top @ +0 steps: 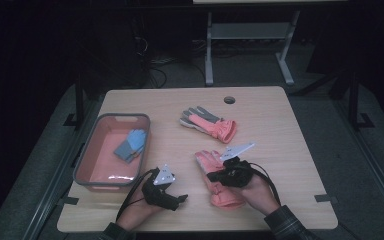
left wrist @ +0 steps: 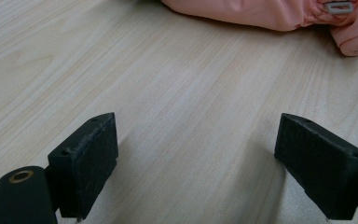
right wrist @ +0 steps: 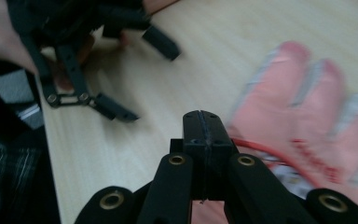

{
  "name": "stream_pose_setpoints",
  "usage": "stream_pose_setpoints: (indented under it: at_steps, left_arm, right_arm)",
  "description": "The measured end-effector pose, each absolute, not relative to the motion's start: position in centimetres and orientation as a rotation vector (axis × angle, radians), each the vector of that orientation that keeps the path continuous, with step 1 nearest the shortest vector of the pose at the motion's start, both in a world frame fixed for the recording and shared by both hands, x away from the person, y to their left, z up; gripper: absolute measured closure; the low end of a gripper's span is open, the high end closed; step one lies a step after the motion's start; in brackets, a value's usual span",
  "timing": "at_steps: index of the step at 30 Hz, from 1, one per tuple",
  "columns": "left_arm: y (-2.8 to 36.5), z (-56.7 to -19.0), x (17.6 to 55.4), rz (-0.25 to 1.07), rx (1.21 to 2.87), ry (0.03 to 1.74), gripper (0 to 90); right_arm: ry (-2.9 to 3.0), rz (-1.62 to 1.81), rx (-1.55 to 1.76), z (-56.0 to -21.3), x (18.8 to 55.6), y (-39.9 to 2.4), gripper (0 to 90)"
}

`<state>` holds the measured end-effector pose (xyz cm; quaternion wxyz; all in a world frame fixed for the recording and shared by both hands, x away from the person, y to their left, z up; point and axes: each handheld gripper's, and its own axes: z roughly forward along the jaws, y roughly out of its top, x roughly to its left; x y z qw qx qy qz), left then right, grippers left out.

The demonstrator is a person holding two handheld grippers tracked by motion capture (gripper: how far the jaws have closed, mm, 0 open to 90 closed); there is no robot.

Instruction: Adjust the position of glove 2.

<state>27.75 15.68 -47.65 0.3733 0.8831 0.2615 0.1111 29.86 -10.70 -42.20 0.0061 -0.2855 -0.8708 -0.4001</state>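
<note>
Pink glove (top: pixel 215 175) lies under the right gripper (top: pixel 219 176), jaws pressed together empty; left gripper (top: pixel 179 199), at its 8 o'clock, has wide jaws.

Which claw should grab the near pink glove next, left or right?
Right. The right claw is over the near pink glove but shut, so it must open first. The left claw is open over bare table, beside it.
</note>
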Motion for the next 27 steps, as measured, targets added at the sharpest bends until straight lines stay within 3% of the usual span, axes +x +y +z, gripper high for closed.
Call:
stream_pose_setpoints:
  at_steps: [8,27]
  left_arm:
    - [15.7,-47.6,27.7,0.281,2.266,0.670,12.5]
    - [15.7,-47.6,27.7,0.281,2.265,0.672,12.5]
  right_arm:
    - [-2.809,-1.096,-0.925,-43.7,29.9,-10.7,90.0]
    - [-2.788,-1.084,-1.278,-43.9,31.5,-19.9,90.0]
